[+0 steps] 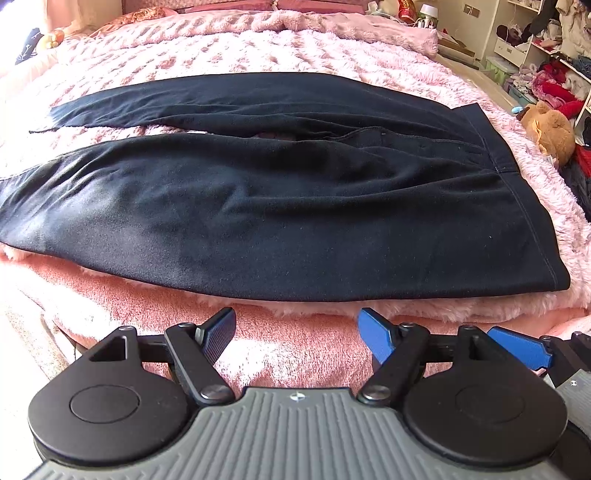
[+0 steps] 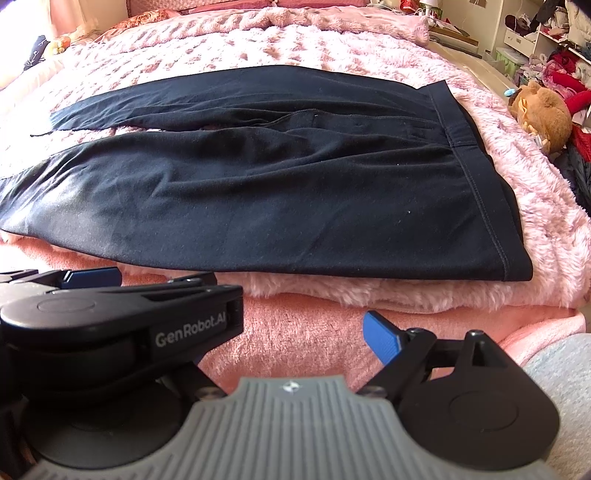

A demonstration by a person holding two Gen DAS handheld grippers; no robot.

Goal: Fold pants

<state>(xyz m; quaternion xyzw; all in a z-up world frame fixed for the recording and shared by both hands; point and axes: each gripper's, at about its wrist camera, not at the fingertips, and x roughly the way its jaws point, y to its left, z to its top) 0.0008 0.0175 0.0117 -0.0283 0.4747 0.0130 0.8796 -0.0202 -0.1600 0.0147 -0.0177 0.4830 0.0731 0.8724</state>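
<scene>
Black pants point(image 1: 280, 206) lie flat on the pink fluffy bed, waistband point(image 1: 517, 192) to the right and both legs stretching left with a gap between them. They also show in the right wrist view point(image 2: 280, 199). My left gripper point(image 1: 297, 326) is open and empty, just short of the near edge of the pants. My right gripper point(image 2: 306, 325) is open and empty beside it. The left gripper's body point(image 2: 122, 328) hides my right gripper's left finger; only the right blue finger point(image 2: 380, 334) shows.
The pink fluffy blanket point(image 1: 258, 48) covers the bed. A brown plush bear point(image 1: 550, 129) lies at the bed's right edge. Shelves with clothes and clutter point(image 1: 546, 48) stand to the right. Pillows point(image 1: 236, 5) line the far end.
</scene>
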